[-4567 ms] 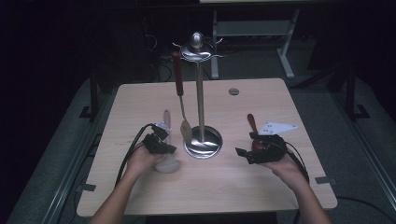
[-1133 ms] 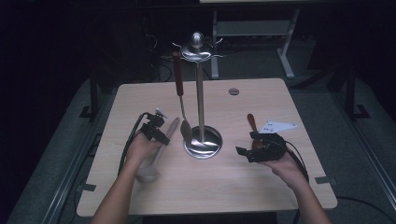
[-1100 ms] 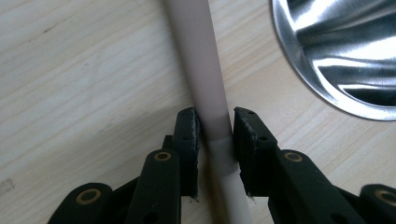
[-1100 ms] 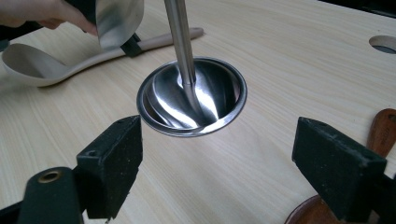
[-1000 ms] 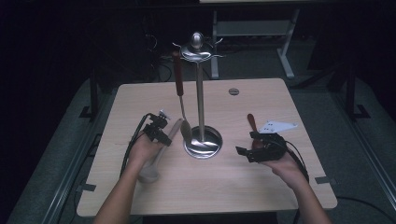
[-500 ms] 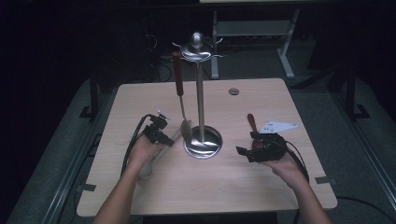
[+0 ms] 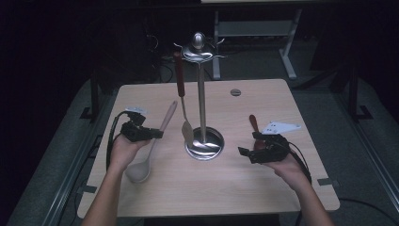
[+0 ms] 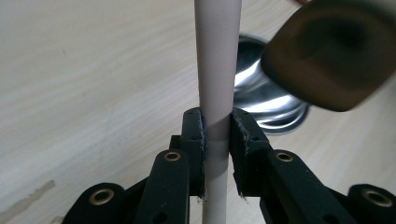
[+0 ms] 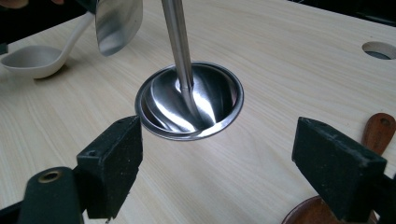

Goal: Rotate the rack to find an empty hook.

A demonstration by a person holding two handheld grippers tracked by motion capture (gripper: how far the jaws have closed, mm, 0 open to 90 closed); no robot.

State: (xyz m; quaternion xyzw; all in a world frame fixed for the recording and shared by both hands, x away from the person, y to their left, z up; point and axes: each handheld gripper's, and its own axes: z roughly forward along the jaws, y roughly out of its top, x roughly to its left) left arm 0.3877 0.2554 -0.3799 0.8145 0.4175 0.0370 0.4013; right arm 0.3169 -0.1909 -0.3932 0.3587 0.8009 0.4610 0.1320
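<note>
A beige ladle has its bowl on the table at the left and its handle slanting up toward the stand. My left gripper is shut on that handle, its jaws having just closed further onto it. A steel utensil stand rises from its round base at the table's middle. From its top hangs a spatula with a red-brown handle. My right gripper rests right of the base, open and holding nothing. In its own view the pads stand wide apart before the base.
A wooden-handled utensil lies under and beyond my right gripper, and its brown handle shows beside the right pad. A round hole sits in the light wooden table near its far edge. Dark floor surrounds the table.
My left gripper has risen and shifted slightly left with the ladle's handle, which now slants up while the bowl stays low. My right gripper has not moved.
</note>
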